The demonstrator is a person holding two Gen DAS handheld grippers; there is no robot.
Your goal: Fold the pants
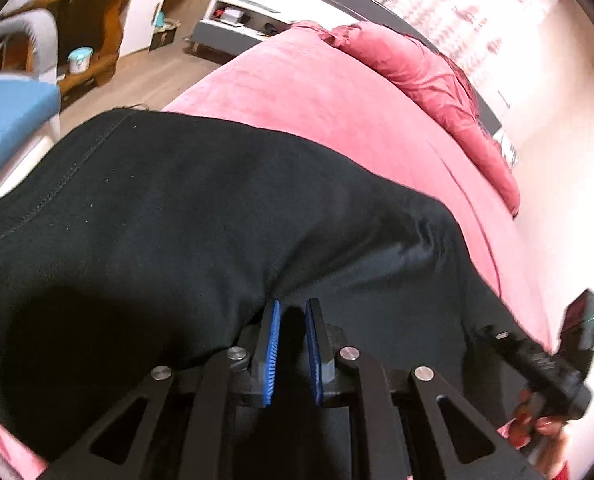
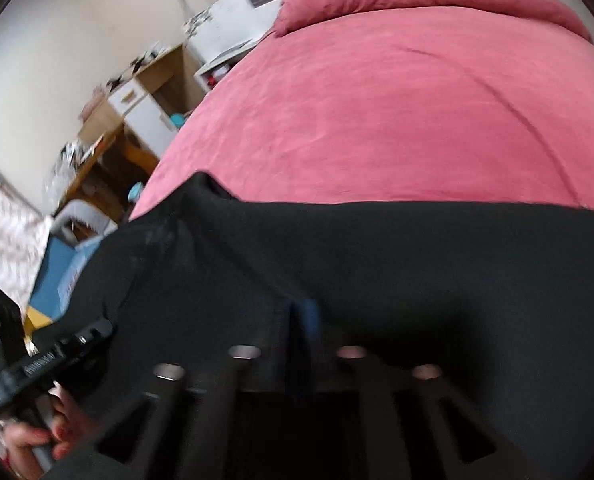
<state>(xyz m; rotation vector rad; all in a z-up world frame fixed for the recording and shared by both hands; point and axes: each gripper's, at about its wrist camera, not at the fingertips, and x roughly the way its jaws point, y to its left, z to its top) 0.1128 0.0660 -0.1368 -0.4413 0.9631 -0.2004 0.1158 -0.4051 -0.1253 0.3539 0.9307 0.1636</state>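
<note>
Black pants [image 1: 169, 216] lie spread across a pink bed [image 1: 297, 92]; they also fill the lower half of the right wrist view [image 2: 417, 264]. My left gripper [image 1: 293, 308] has its blue-padded jaws nearly together, pinching a bunched fold of the black fabric at the tips. My right gripper [image 2: 297, 308] is blurred; its jaws are close together on a ridge of the pants that rises to them. The other gripper's handle and the person's hand show at the right edge of the left view [image 1: 537, 364] and the left edge of the right view [image 2: 37, 364].
A crumpled pink duvet [image 1: 437, 80] lies at the head of the bed. A white nightstand [image 1: 233, 20], wooden desk [image 1: 85, 28] and blue chair [image 1: 13, 120] stand on the wood floor to the left. A pale wall [image 1: 557, 160] is on the right.
</note>
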